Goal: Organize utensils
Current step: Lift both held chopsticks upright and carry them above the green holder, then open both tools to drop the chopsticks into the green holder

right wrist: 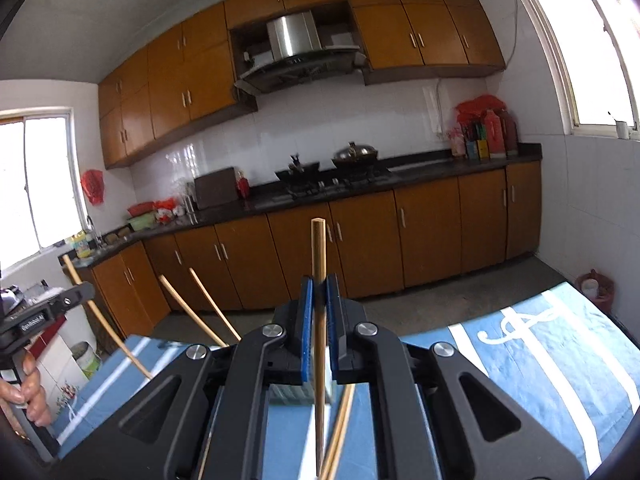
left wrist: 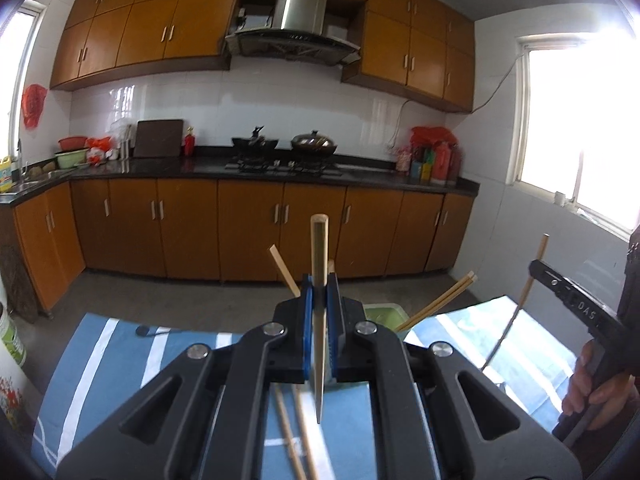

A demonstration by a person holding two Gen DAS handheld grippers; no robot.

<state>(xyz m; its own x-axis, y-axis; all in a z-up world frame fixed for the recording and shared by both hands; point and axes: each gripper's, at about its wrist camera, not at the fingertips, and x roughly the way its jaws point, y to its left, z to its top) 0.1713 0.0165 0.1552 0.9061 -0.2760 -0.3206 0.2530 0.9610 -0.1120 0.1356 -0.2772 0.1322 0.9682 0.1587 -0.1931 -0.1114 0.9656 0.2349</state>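
My left gripper (left wrist: 319,284) is shut on an upright wooden chopstick (left wrist: 319,240), lifted above the blue striped tablecloth (left wrist: 100,360). Behind it stands a green container (left wrist: 386,312) with chopsticks (left wrist: 440,300) leaning out of it. Two loose chopsticks (left wrist: 296,436) lie on the cloth under the gripper. My right gripper (right wrist: 319,284) is shut on another upright chopstick (right wrist: 319,248). It shows at the right of the left wrist view as the right gripper (left wrist: 534,266). The left gripper (right wrist: 86,290) shows at the left of the right wrist view with its stick (right wrist: 104,328).
A dark spoon (left wrist: 152,330) lies at the cloth's far left edge. A bucket (left wrist: 10,340) stands on the floor to the left. Across the floor run brown cabinets (left wrist: 248,232) and a counter with a stove (left wrist: 284,166). A red vessel (right wrist: 594,288) sits near the right wall.
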